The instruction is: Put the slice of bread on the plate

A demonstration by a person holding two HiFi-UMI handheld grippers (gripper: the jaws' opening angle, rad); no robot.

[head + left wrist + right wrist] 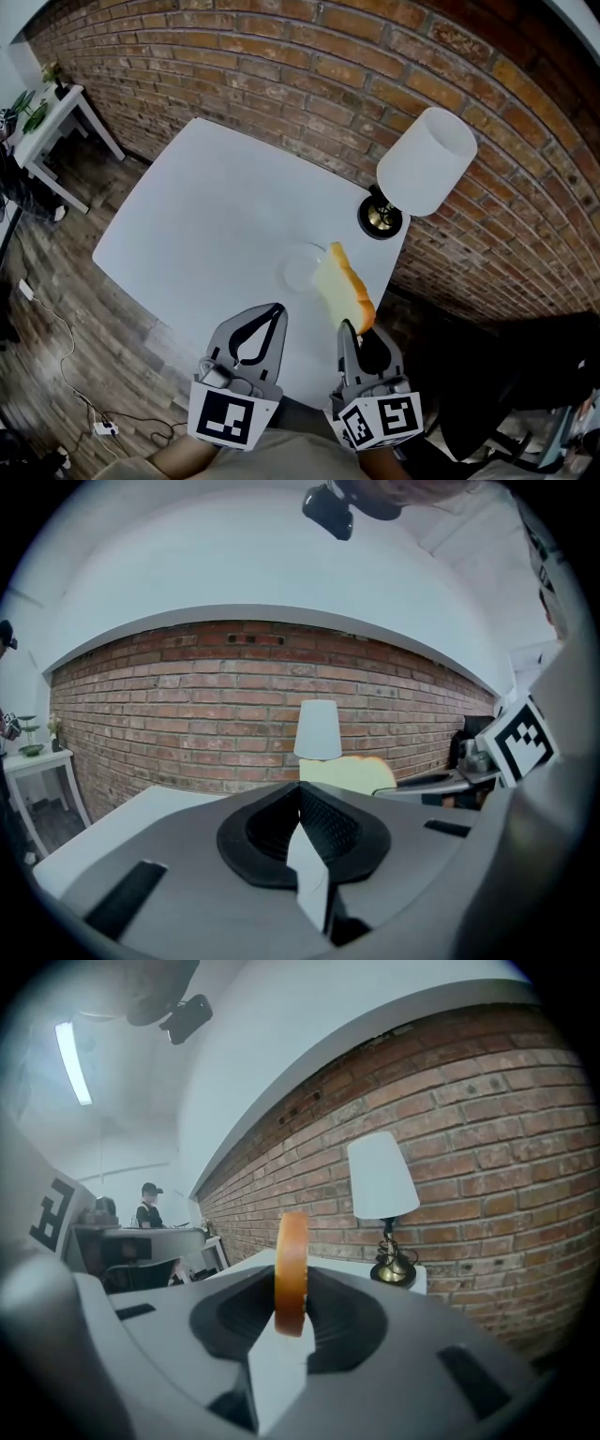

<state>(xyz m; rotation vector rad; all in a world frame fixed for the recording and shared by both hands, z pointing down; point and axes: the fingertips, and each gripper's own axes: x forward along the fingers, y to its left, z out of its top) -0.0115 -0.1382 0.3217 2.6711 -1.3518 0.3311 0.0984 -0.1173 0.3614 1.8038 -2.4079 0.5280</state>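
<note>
Golden crust round a pale crumb: the slice of bread [345, 289] stands on edge, lower right of centre in the head view, gripped at its lower end by the fingers of your right gripper [346, 328]. In the right gripper view you see the slice [292, 1269] edge-on, a narrow orange band upright at mid-frame, with your right gripper [291, 1321] closed on its two faces low down.

The plate [287, 270] is a pale round disc at the centre of the head view, faint against the white table [206, 206]. The part of it that shows is bare. The slice is held up in the air and does not lie on the plate. In the picture its left edge overlaps the plate's right side, and you cannot tell whether the two touch.

Your left gripper [278, 307] sits at bottom centre, just left of the right one, over the near edge of the table. The left gripper view shows the left gripper [300, 791] with its fingers closed together and nothing between them. Beyond them in that view the slice [349, 772] shows flat-on, a pale patch just right of centre, directly under the lamp [318, 729].

The lamp [427, 159] has a white shade and a dark round base, and it stands at the table's right corner, to the upper right of the plate. A brick wall [281, 66] fills the top of the frame.
</note>
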